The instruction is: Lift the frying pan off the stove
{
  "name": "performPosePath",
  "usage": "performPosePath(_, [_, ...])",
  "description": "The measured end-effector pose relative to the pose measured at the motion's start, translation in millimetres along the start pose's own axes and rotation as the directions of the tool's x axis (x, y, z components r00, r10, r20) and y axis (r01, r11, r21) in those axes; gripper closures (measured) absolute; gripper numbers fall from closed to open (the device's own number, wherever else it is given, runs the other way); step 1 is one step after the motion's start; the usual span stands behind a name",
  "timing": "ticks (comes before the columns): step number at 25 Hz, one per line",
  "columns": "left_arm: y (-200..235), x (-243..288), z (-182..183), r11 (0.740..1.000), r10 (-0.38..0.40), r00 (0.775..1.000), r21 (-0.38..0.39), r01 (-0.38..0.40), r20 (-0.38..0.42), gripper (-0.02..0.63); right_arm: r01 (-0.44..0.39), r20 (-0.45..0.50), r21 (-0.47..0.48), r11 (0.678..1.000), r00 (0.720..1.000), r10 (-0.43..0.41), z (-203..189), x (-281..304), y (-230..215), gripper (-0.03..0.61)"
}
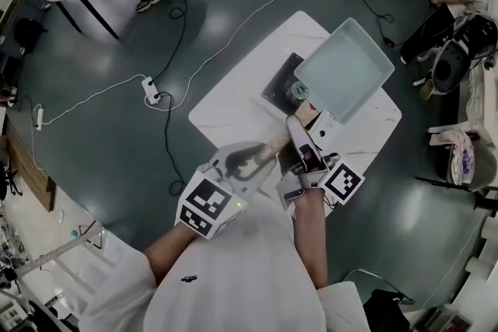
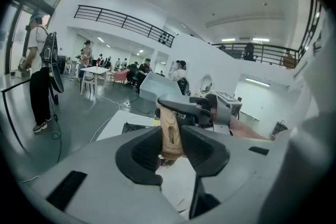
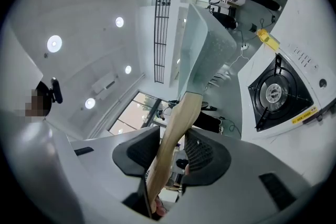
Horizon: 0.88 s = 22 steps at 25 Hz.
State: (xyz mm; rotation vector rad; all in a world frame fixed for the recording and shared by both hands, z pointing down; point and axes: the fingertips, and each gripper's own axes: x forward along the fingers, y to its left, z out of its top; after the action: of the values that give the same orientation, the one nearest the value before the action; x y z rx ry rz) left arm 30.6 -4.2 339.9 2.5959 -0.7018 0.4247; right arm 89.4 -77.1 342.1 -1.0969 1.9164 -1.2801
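Frying pan: square, pale, deep-walled; held in the air clear of the stove, overlapping the stove's 2 o'clock corner in the head view. In the right gripper view the pan stands apart from the stove, at its 10 o'clock.

Handle: light wood, running from the pan toward 7 o'clock. Both grippers grasp it.

Left gripper: clenched on the free end of the handle, both pads against the wood in the left gripper view. Its marker cube sits at 7 o'clock of the jaws.

Right gripper: clamped on the handle nearer the pan, the wood passing between its pads in the right gripper view. Its marker cube sits at 5 o'clock of the jaws.

Stove: single black burner in a white body, uncovered, resting on the table.

Table: white top, set diagonally on a dark floor.

Power strip: white, on the floor at 9 o'clock of the table, with a white cable trailing toward 1 o'clock.
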Motion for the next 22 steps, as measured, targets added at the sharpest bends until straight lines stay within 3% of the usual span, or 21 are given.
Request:
performPosePath(13, [-7, -17, 23, 0.999, 0.018, 0.998, 0.031, -0.02, 0.06, 0.499, -0.046, -0.018, -0.058, 0.997, 0.999, 0.045, 4, 4, 34, 0.439])
performPosePath(22, [-10, -24, 13, 0.999, 0.021, 0.999, 0.027, -0.022, 0.05, 0.499, -0.052, -0.03, -0.064, 0.997, 0.998, 0.05, -4, 1, 36, 0.436])
